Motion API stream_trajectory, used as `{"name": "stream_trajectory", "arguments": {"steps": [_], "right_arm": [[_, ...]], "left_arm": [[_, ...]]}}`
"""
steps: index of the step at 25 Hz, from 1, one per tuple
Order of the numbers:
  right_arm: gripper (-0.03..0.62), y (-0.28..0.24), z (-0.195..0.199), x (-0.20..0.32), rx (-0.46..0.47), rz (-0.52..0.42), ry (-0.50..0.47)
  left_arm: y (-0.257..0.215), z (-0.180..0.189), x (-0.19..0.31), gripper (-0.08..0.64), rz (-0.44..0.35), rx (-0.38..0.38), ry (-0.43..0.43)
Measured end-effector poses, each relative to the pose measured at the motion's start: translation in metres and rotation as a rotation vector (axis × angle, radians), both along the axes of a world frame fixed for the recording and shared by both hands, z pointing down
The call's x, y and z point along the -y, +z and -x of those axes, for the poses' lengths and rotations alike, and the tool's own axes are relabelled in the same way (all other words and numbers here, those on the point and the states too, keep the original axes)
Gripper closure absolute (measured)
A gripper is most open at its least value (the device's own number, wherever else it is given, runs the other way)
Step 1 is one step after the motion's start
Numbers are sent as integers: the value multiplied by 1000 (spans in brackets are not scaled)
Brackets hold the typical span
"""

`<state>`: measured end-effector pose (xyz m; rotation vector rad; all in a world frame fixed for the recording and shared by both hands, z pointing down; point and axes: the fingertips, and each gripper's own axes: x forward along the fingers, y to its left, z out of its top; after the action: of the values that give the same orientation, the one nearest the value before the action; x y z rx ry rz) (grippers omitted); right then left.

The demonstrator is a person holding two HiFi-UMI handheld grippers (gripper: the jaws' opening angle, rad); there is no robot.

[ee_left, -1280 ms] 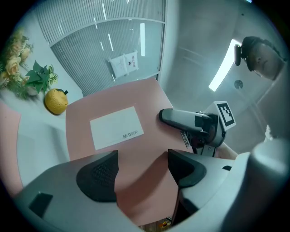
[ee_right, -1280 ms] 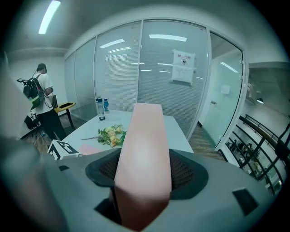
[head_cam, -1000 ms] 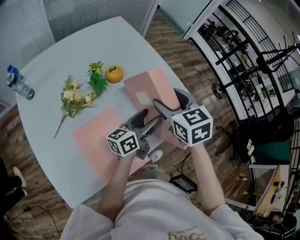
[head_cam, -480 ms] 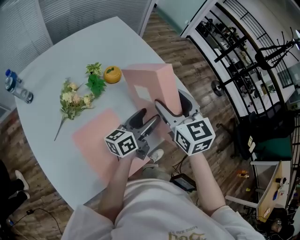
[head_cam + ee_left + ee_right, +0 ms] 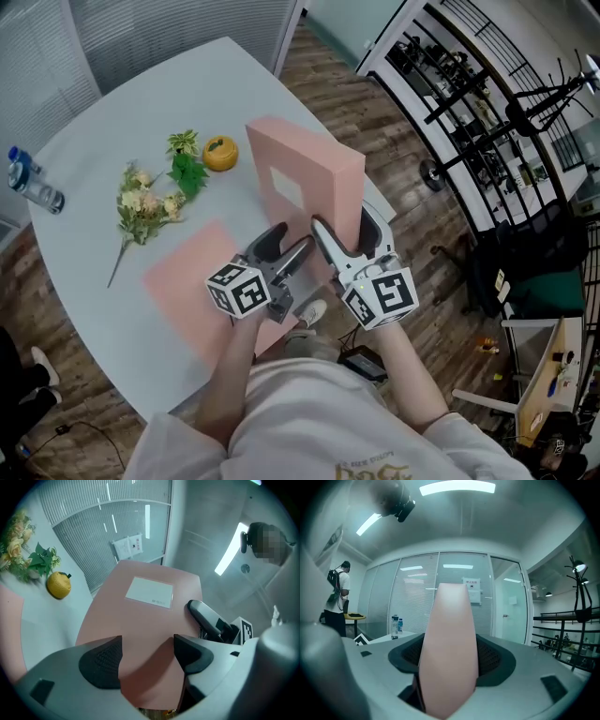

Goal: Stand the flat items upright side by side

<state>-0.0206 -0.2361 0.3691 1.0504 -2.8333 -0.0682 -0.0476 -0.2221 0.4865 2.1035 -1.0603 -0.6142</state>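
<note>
**Position.** We find the pink box (image 5: pixel 302 173) raised on one edge on the surface (image 5: pixel 112 112). It stands just beside the orange (image 5: pixel 220 152), on the side towards the two hand-held grippers. It is close to upright; whether it is fully plumb we cannot tell. The second pink flat item (image 5: pixel 187 281) lies flat, well apart from the orange on that same side.

**Grip.** The right hand-held gripper (image 5: pixel 345 232) pinches the box across its thickness, at the end farthest from the orange. The left hand-held gripper (image 5: pixel 287 246) has its jaws spread. The lower part of the box shows between them, and we see no pad pressing on it.

**Handling, in our judgement.** The box is stiff, keeps its shape under a one-sided pinch, and looks light. Its faces look smooth, so a grip may slip. The thick edge gives it a fair footing to stand on. We would hold it across the thickness, high on an end.

**Views.**
- The left gripper view alone shows the broad face with its white label (image 5: pixel 150 591).
- The right gripper view alone shows the box edge-on, filling the gap between the pads, and a person (image 5: pixel 337 597) far off in the room.
- The head view alone shows both flat items together.
</note>
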Motion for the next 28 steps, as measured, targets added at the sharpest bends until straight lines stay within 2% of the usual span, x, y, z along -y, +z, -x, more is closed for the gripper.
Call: {"name": "stream_trajectory", "arguments": {"steps": [5,10,28], "right_arm": [[276,9,-10,-6,5,19,11],[276,24,-19,-9,-42,69,49],[276,63,-41,-28,-133,176,59]], "left_arm": [[6,-5,-4,232,15,26,17],[16,-8,-5,232,42,67,24],[42,-19,-19,232,91,175,81]]}}
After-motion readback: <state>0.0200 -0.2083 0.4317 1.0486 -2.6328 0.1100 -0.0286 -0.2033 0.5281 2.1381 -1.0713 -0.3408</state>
